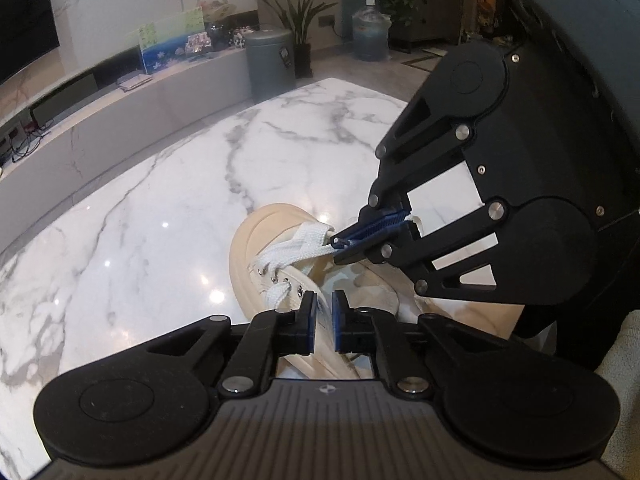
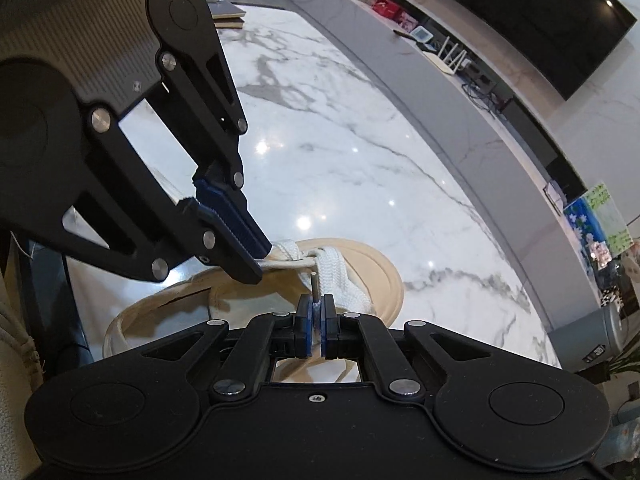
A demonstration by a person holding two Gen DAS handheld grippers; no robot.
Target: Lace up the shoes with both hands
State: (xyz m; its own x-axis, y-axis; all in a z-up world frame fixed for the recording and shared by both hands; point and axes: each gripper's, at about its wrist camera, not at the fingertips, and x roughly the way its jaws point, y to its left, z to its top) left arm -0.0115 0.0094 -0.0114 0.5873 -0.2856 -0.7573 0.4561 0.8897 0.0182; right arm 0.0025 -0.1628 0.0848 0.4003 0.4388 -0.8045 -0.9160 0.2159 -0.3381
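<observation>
A cream canvas shoe (image 1: 256,236) with a thick sole lies on the white marble table (image 1: 160,200). A flat white lace (image 1: 296,244) crosses its front eyelets. In the left wrist view my left gripper (image 1: 324,300) sits low over the shoe, its blue pads closed on the canvas eyelet edge. My right gripper (image 1: 332,242) comes in from the right, shut at the lace by the toe. The right wrist view shows my right gripper (image 2: 316,308) pinching the lace's stiff tip (image 2: 315,282), which stands up between the pads. My left gripper (image 2: 260,264) grips the shoe (image 2: 376,268) edge beside the bunched lace (image 2: 344,272).
A low grey ledge (image 1: 132,120) runs along the table's far side with cards and small items on it. A grey bin (image 1: 268,64), a potted plant (image 1: 300,12) and a water jug (image 1: 370,32) stand beyond. Books (image 2: 228,14) lie at the table's far end.
</observation>
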